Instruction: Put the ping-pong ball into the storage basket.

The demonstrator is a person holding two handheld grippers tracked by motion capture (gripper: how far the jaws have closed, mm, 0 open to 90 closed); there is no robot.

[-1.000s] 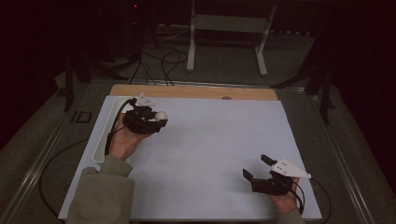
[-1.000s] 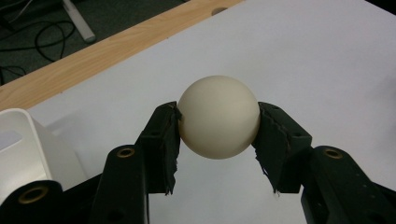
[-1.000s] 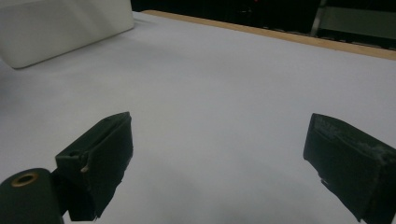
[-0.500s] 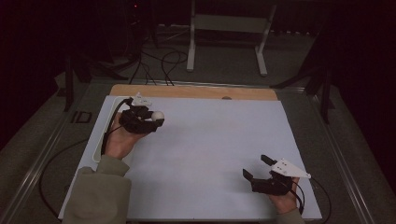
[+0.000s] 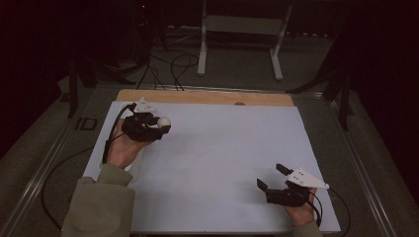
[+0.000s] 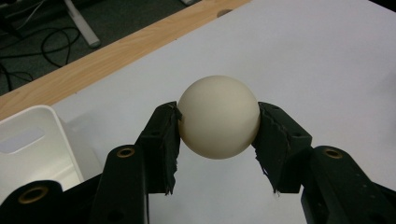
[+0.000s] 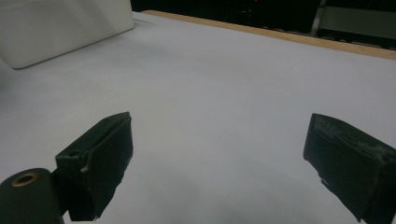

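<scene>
My left gripper [image 5: 159,126] is shut on a cream-white ball [image 5: 163,122] at the table's far left, lifted a little above the white sheet. In the left gripper view the ball [image 6: 218,116] sits squeezed between both black pads [image 6: 163,140], and the gripper [image 6: 219,122] points toward the wooden far edge. My right gripper [image 5: 272,177] rests near the front right of the table. Its jaws stand wide apart with nothing between them, as the right gripper view [image 7: 217,154] shows over bare white sheet.
A white tray [image 6: 32,140] lies along the left edge of the table, just beside my left hand; its wall [image 7: 60,28] shows far off in the right gripper view. A wooden strip [image 5: 207,97] runs along the far edge. Cables [image 5: 168,64] and a stand lie on the floor beyond.
My left gripper has drifted slightly left and toward the tray side with the ball still held. The right gripper has stayed where it was.
</scene>
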